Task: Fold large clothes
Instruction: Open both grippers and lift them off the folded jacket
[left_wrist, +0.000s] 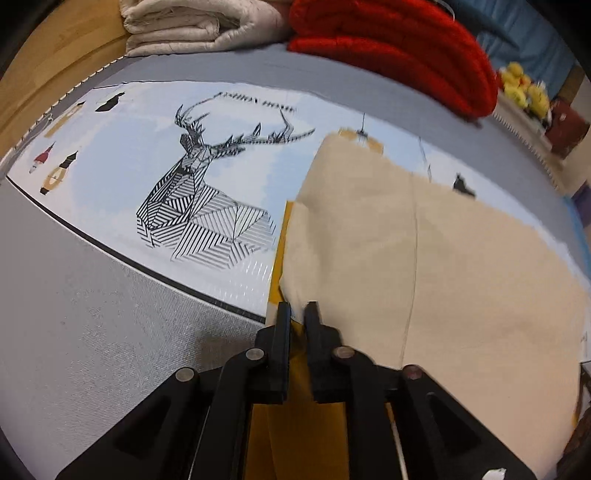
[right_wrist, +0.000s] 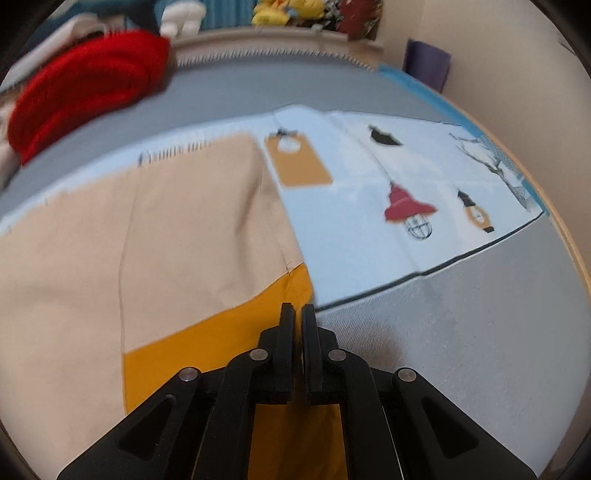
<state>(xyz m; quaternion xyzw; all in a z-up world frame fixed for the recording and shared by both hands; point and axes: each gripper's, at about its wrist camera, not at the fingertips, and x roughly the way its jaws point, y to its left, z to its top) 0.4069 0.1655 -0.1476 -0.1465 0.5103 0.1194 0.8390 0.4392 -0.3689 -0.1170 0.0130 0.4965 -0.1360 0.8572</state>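
Claws left (left_wrist: 297, 308) and right (right_wrist: 298, 310) each pinch the beige-and-mustard garment (left_wrist: 424, 258) over the printed cloth (left_wrist: 129, 147).

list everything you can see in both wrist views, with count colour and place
garment: 1, beige over a mustard-yellow layer, spread on the printed cloth, edge pinched by both grippers
printed cloth: 1, pale blue with a black striped deer and lantern pictures, under the garment
grey surface: 1, grey, beneath everything
red folded textile: 1, red, far edge of the grey surface
cream folded textile: 1, off-white, beside the red one
yellow soft items: number unclear, yellow, ledge behind
left gripper: 1, black, shut on the garment edge
right gripper: 1, black, shut on the yellow layer
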